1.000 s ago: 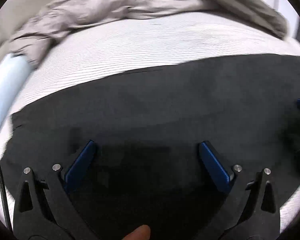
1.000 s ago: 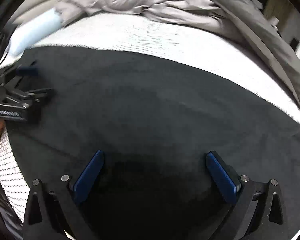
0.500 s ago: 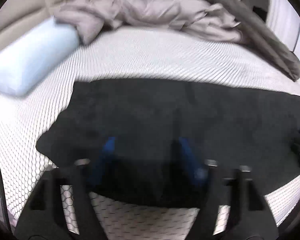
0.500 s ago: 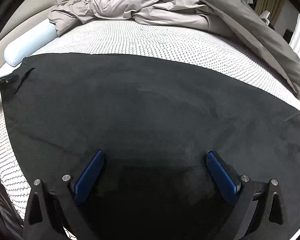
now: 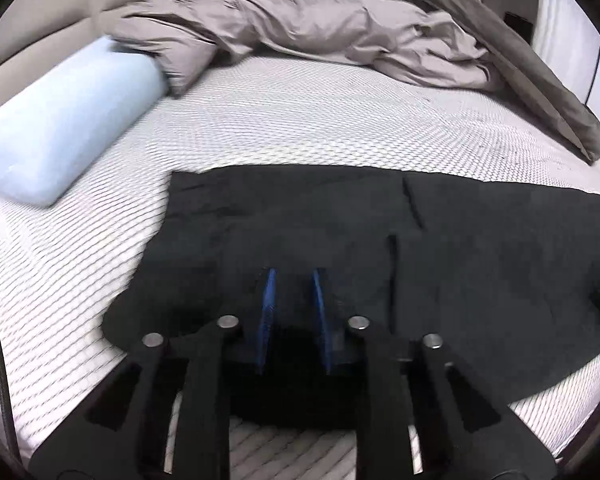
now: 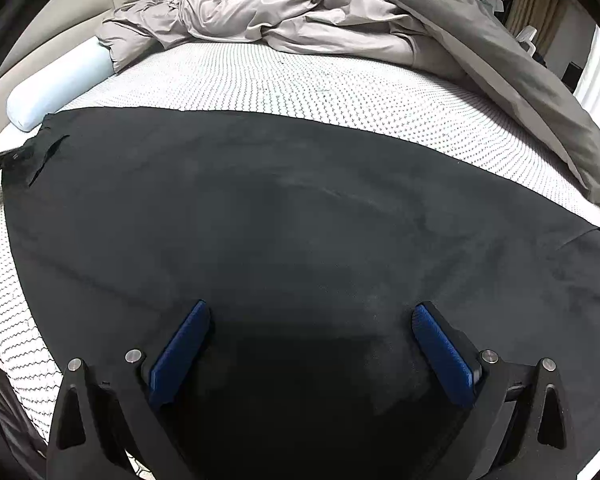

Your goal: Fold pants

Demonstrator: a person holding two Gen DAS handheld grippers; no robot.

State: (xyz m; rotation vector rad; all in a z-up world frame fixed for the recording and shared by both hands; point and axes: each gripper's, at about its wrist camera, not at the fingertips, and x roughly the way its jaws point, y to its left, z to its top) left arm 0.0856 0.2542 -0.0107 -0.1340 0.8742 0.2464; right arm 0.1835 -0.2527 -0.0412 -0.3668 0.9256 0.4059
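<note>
Between the narrowed fingers [image 5: 269,312] of the left gripper [image 5: 294,316], which have just been closing, sits a pinch of the black pants' [image 5: 460,248] near edge; whether the pads truly bite I cannot tell. The right gripper [image 6: 308,356] hovers with fingers wide, cloth beneath them, holding nothing. Ahead of both, the pants lie spread flat on the bed [image 5: 300,120]. Best to grip all layers before lifting. Beyond lie a pale pillow [image 5: 60,132] and a rumpled duvet [image 5: 320,28]. No containers are visible.

free: bare mattress [image 5: 320,120] mid-frame above pants [image 5: 480,248] | blocked: pillow [image 5: 56,128] left, duvet [image 5: 320,24] heaped along top and right
</note>
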